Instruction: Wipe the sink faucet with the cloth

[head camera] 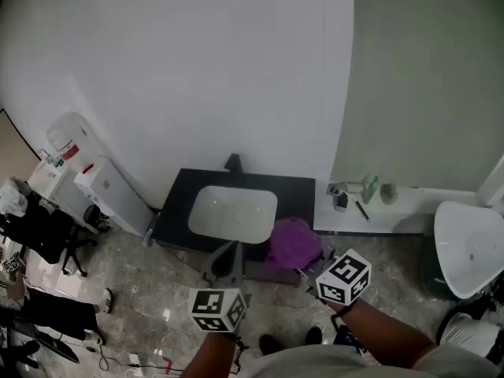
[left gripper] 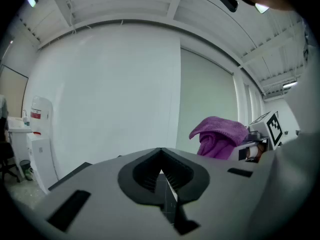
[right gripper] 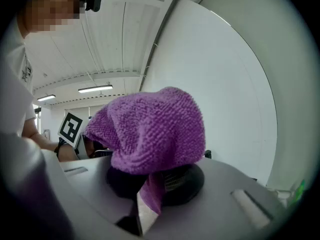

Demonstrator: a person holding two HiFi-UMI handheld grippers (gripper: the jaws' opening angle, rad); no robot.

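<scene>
Purple terry cloth [head camera: 293, 244] sits low-centre in the head view, pinched in the fingers of your right gripper [right gripper: 148, 204]. Your left gripper [left gripper: 162, 186] has its fingers pressed together, empty. Carry the wad across the white basin [head camera: 228, 211] to the dark faucet [head camera: 233, 163], pinch firm.

Rough weave beside smooth, hard surfaces.
The purple terry cloth [right gripper: 150, 129] looks soft and rough, with a loopy towel weave. The left gripper [left gripper: 161, 176] and the right gripper [right gripper: 150, 194] have bodies of smooth, matt grey plastic, with black ribbed pads inside. The white oval sink basin [head camera: 232, 211] looks smooth and a little glossy, and it sits in a matt black countertop [head camera: 298, 191]. The grey marbled stone floor [head camera: 157, 302] is polished and shows small reflections.
</scene>
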